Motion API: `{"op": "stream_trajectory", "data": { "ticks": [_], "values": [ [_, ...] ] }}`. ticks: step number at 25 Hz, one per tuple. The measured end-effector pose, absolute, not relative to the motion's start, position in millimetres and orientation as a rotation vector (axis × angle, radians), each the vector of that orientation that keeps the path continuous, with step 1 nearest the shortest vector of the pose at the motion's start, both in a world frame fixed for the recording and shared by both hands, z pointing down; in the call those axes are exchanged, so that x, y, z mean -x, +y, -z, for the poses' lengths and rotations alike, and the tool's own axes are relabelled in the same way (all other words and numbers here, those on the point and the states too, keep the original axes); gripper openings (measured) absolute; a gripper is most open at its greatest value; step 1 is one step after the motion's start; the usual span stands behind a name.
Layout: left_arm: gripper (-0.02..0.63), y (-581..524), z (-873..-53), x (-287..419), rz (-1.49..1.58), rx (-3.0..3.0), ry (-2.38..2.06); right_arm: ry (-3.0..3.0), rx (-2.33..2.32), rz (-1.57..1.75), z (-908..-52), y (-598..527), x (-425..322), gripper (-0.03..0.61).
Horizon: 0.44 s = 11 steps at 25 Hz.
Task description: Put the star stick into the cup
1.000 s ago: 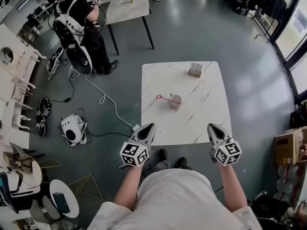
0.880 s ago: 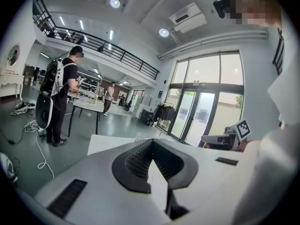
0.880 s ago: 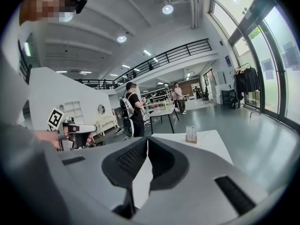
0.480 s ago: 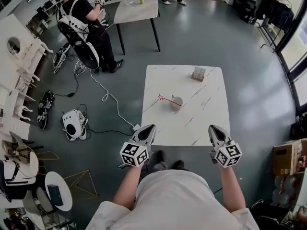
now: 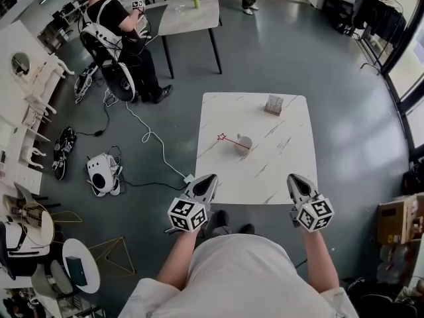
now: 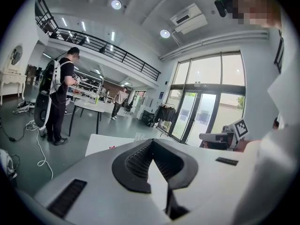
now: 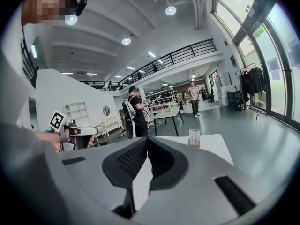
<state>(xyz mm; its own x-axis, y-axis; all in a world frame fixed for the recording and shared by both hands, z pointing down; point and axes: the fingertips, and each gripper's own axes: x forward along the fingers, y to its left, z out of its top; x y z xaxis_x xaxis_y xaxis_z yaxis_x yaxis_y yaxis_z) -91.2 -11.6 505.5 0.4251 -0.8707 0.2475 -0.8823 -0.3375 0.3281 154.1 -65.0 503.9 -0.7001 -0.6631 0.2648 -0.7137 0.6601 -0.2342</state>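
A small beige cup [image 5: 244, 143] stands near the middle of the white marble table [image 5: 285, 171]. The star stick [image 5: 230, 139], thin with a red star at its left end, slants from the cup's mouth out to the left; the red star [image 6: 111, 147] also peeks over the left gripper's body. My left gripper [image 5: 209, 177] hovers at the table's near left corner, shut and holding nothing. At the near right edge my right gripper [image 5: 292, 177] is likewise shut and empty. Both are well short of the cup. The jaw tips meet in both gripper views [image 6: 151, 142] [image 7: 146, 139].
A small card holder [image 5: 273, 104] [image 7: 194, 138] stands at the table's far edge. A person with a backpack rig [image 5: 116, 32] stands far left by another table [image 5: 189, 13]. Cables and gear [image 5: 103, 172] lie on the floor to the left.
Both grippers stay at the table's near edge, still shut. The head view has shifted slightly, and a person at the far end of the room has walked to the right.
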Motion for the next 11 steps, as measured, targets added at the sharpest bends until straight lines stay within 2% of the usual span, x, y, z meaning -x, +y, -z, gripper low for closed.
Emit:
{"op": "stream_trajectory", "data": {
  "ticks": [11],
  "values": [
    [0.012, -18.1, -497.3, 85.7, -0.036, -2.309, -1.460, -2.715, -1.150, -0.484, -499.2, -66.4, -155.2, 0.026]
  ]
}}
